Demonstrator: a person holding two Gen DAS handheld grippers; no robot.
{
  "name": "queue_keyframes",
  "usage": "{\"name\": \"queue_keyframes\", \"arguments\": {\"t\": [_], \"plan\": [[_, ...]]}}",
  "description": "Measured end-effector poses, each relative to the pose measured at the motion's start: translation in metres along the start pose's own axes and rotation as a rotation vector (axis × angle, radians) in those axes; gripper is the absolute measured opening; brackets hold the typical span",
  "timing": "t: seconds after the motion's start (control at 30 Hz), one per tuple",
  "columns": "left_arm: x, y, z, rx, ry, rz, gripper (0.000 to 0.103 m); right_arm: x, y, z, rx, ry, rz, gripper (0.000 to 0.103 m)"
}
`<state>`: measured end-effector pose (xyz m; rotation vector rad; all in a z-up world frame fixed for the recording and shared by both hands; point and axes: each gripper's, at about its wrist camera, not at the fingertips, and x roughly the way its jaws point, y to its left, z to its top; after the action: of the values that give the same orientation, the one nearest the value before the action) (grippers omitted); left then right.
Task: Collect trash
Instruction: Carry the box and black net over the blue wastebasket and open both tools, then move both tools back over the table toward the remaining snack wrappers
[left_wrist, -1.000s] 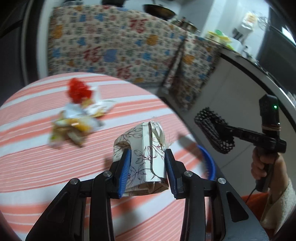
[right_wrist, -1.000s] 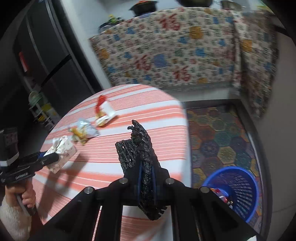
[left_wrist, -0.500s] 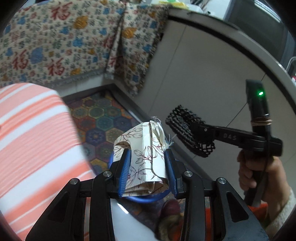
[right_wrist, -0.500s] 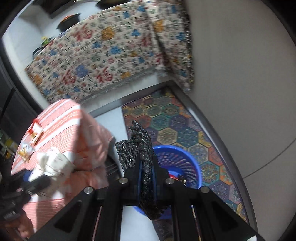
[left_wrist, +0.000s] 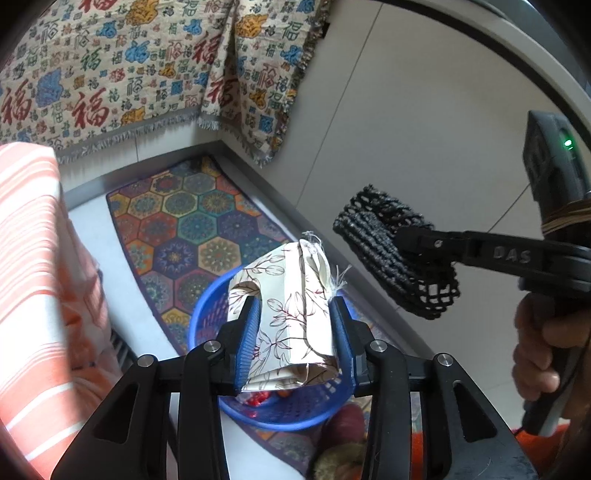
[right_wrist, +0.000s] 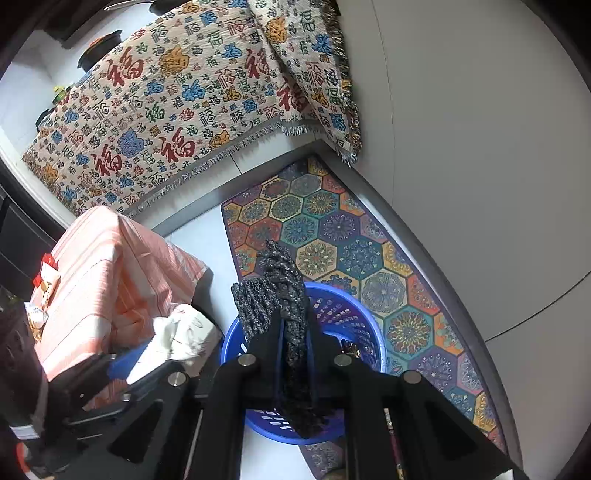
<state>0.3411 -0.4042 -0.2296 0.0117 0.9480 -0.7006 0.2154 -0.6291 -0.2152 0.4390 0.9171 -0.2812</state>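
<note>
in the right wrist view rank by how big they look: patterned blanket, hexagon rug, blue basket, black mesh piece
1. patterned blanket
2. hexagon rug
3. blue basket, partly hidden
4. black mesh piece, though it is nearest the camera, so its true size is unsure

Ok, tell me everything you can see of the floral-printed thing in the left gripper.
The floral-printed packet is cream, printed with brown leafy twigs, folded and creased like stiff paper or cloth; frayed threads stick out at its top edge. It stands roughly upright, pinched at its sides between the blue-padded jaws of the left gripper, with a folded flap hanging below. It is over the blue basket on the floor, touching nothing else.
</note>
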Motion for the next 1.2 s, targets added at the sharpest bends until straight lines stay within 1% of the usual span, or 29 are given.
{"name": "queue_keyframes", "arguments": {"t": [0.2, 0.23, 0.27, 0.3, 0.33, 0.37, 0.4, 0.43, 0.53, 0.67, 0.77, 0.8, 0.83, 0.87, 0.93, 1.0, 1.07, 1.1, 1.13, 1.17, 1.2], "plan": [[0.017, -0.001, -0.002, 0.015, 0.021, 0.010, 0.041, 0.007, -0.003, 0.001, 0.022, 0.013, 0.014, 0.013], [0.019, -0.002, -0.004, 0.020, 0.024, 0.010, 0.041, 0.008, -0.002, 0.001, 0.023, 0.013, 0.010, 0.014], [0.022, -0.003, -0.004, 0.028, 0.026, 0.014, 0.042, 0.008, -0.002, 0.001, 0.024, 0.013, 0.010, 0.021], [0.024, -0.004, -0.003, 0.033, 0.027, 0.013, 0.046, 0.009, -0.003, 0.002, 0.029, 0.010, 0.008, 0.027], [0.026, -0.005, -0.004, 0.040, 0.027, 0.010, 0.053, 0.009, -0.004, 0.003, 0.036, 0.008, 0.008, 0.037], [0.027, -0.005, -0.004, 0.045, 0.027, 0.012, 0.057, 0.009, -0.004, 0.004, 0.040, 0.007, 0.012, 0.040], [0.027, -0.006, -0.005, 0.050, 0.023, 0.019, 0.066, 0.009, -0.005, 0.004, 0.045, 0.006, 0.014, 0.040], [0.027, -0.007, -0.005, 0.053, 0.017, 0.022, 0.070, 0.009, -0.005, 0.004, 0.048, 0.006, 0.010, 0.040], [0.025, -0.006, -0.005, 0.047, 0.010, 0.030, 0.075, 0.009, -0.006, 0.004, 0.049, 0.007, 0.009, 0.040], [0.014, 0.000, -0.003, 0.007, -0.004, 0.030, 0.075, 0.005, -0.005, 0.005, 0.047, -0.005, 0.001, 0.040], [-0.010, 0.003, -0.001, -0.021, -0.032, 0.025, 0.075, -0.005, 0.003, 0.008, 0.019, -0.044, -0.033, 0.044], [-0.022, 0.004, -0.001, -0.030, -0.042, 0.021, 0.076, -0.011, 0.009, 0.009, -0.005, -0.069, -0.047, 0.045], [-0.036, 0.006, -0.001, -0.038, -0.050, 0.019, 0.078, -0.017, 0.015, 0.010, -0.029, -0.092, -0.057, 0.051], [-0.052, 0.009, -0.002, -0.043, -0.061, 0.017, 0.079, -0.022, 0.021, 0.010, -0.044, -0.112, -0.063, 0.054], [-0.079, 0.016, -0.004, -0.046, -0.073, 0.029, 0.084, -0.036, 0.039, 0.011, -0.093, -0.164, -0.060, 0.054], [-0.106, 0.025, -0.012, -0.042, -0.079, 0.050, 0.085, -0.046, 0.059, 0.009, -0.154, -0.204, -0.060, 0.055], [-0.133, 0.040, -0.027, -0.035, -0.070, 0.106, 0.087, -0.054, 0.082, 0.005, -0.214, -0.234, -0.053, 0.056], [-0.140, 0.046, -0.034, -0.035, -0.061, 0.132, 0.088, -0.058, 0.094, 0.003, -0.237, -0.244, -0.040, 0.057], [-0.152, 0.059, -0.045, -0.039, -0.046, 0.175, 0.088, -0.061, 0.109, 0.000, -0.268, -0.253, -0.028, 0.058], [-0.161, 0.071, -0.055, -0.046, -0.033, 0.210, 0.088, -0.063, 0.126, -0.004, -0.299, -0.257, -0.007, 0.061], [-0.167, 0.081, -0.062, -0.052, -0.022, 0.239, 0.088, -0.064, 0.142, -0.009, -0.328, -0.255, 0.018, 0.061]]}}
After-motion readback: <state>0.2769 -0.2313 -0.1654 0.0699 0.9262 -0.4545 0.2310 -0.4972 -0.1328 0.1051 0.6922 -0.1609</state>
